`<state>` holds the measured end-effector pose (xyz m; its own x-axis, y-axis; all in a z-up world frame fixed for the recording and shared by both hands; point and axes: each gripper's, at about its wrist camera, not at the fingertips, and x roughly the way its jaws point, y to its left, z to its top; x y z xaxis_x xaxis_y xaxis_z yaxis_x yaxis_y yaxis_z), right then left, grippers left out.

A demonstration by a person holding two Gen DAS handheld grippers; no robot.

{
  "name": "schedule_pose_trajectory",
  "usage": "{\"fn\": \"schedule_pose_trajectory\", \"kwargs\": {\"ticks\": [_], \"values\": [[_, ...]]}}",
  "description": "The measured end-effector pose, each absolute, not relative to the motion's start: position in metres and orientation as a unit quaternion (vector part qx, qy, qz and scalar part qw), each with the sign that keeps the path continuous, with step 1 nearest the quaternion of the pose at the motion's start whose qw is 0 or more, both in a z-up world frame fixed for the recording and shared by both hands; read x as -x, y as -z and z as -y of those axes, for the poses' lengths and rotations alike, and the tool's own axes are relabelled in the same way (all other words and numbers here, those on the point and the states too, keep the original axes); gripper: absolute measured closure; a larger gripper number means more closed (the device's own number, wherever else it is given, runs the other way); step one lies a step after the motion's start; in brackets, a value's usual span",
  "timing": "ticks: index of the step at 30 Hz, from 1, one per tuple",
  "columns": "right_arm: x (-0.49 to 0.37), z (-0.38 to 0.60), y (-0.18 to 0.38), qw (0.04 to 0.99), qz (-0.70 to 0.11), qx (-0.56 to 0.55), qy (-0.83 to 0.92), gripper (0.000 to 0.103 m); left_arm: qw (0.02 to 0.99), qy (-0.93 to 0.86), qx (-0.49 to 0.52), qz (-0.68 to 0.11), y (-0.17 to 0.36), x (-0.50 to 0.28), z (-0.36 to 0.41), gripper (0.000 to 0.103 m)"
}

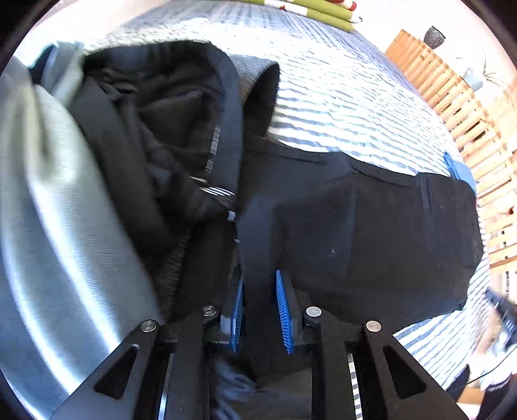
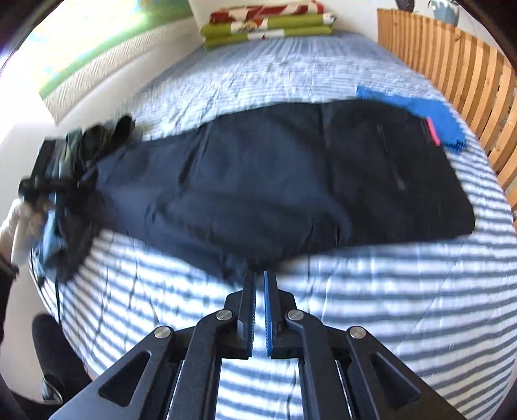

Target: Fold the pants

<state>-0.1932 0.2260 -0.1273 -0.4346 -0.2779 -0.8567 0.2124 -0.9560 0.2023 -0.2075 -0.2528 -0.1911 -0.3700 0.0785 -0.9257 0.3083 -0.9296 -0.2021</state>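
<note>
Pants [image 2: 274, 181] lay flat across the striped bedspread [image 2: 387, 307], dark navy, long axis running left to right in my right view. Right gripper [image 2: 260, 274] had its jaws pressed nearly together, tips at the near hem of the pants, pinching a small bunch of the edge; blur made the exact contact hard to confirm. Left gripper [image 1: 258, 278] had its jaws slightly apart with a fold of the pants fabric between the blue pads [image 1: 284, 310], gripping it. A pile of other dark clothes [image 1: 155, 135] sat just left of the pants, next to a pale grey fabric [image 1: 48, 210]. Blue cloth [image 2: 426, 113] touched the far right corner of the pants. Green folded linens [image 2: 268, 29] were at the head of the bed, wooden slat rail [image 2: 452, 64] on the right
</note>
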Motion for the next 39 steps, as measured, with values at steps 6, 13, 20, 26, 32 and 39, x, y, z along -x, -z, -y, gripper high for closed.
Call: {"fn": "schedule_pose_trajectory", "kwargs": {"ticks": [6,13,20,26,32,39], "values": [[0.239,-0.161,0.155,0.171,0.002,-0.516,0.839,0.088,0.058,0.839,-0.521,-0.145,0.158,0.202,0.236,0.078],[0.223,-0.111,0.176,0.150,-0.176,-0.528,0.817,0.088,-0.002,0.847,-0.503,-0.171,0.162,0.233,0.231,0.068],[0.233,-0.070,0.175,0.176,-0.170,-0.520,0.818,0.088,0.081,0.827,-0.549,-0.088,0.219,0.279,0.235,0.070],[0.246,-0.088,0.174,0.159,-0.123,-0.542,0.816,0.086,0.041,0.839,-0.510,-0.183,0.168,0.226,0.267,0.045],[0.237,-0.081,0.160,0.199,-0.074,-0.526,0.824,0.086,0.033,0.815,-0.538,-0.211,0.179,0.180,0.272,0.034],[0.232,-0.054,0.177,0.210,-0.105,-0.526,0.818,0.086,0.033,0.819,-0.535,-0.204,0.186,0.170,0.261,0.035]]}}
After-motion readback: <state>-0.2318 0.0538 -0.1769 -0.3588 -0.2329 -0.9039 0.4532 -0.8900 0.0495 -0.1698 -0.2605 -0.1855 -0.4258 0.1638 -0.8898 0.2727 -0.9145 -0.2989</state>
